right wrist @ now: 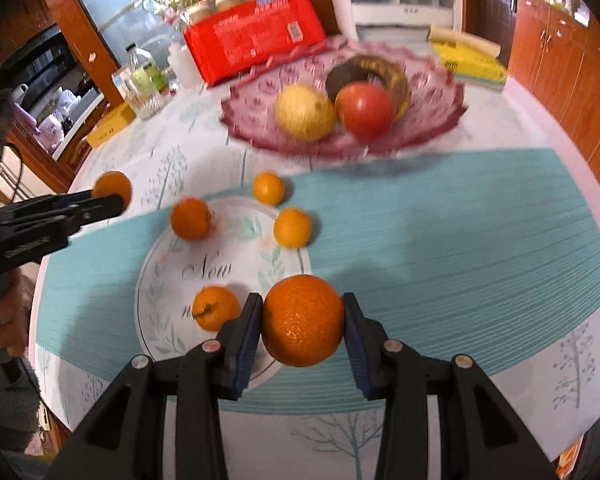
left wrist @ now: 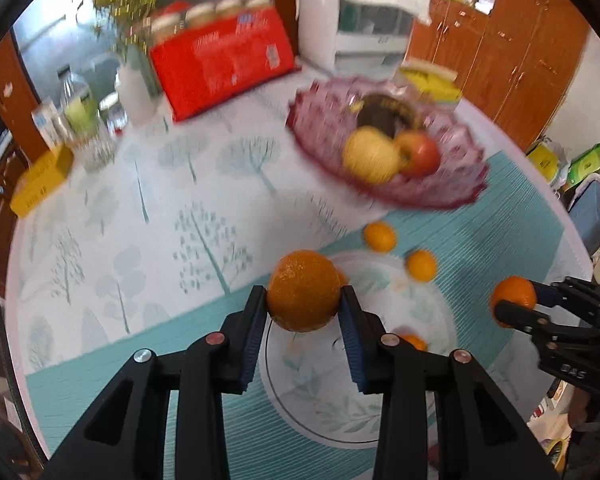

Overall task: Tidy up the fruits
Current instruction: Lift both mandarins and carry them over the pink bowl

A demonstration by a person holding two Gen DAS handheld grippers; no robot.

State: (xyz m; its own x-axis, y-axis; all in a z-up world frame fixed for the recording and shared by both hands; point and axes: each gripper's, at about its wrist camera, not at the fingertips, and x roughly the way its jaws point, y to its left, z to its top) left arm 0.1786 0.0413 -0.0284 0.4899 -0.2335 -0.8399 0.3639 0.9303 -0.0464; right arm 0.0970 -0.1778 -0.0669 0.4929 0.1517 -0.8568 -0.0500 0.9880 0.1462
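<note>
The round table [right wrist: 500,128], under a smooth cloth printed with pale trees, fills most of both views; its curved rim runs close to wooden cabinets on the far right. Across it lies a ribbed teal mat [right wrist: 460,240], and set into that mat is a white printed disc [right wrist: 228,268] with leaf drawings and lettering, the landmark here. Beyond the disc, well apart, sits a scalloped pink glass bowl [right wrist: 432,92] holding a rough-skinned yellow fruit [right wrist: 305,112], a smooth red apple [right wrist: 365,110] and a dark ring-shaped thing. Past the bowl stands a glossy red pack [right wrist: 256,44].

The mat to the right of the disc is bare and open.

The left gripper [left wrist: 303,300] is clamped on a pebbly orange [left wrist: 304,290], lifted over the disc's near-left edge. The right gripper [right wrist: 302,320] is clamped on another dimpled orange [right wrist: 302,320] over the disc's near-right edge.

Four small round tangerines remain: one on the disc's far-left rim [right wrist: 190,218], one just past its far edge [right wrist: 268,188], one at its far-right rim [right wrist: 292,227], one with a stem on its near part [right wrist: 215,307].
</note>
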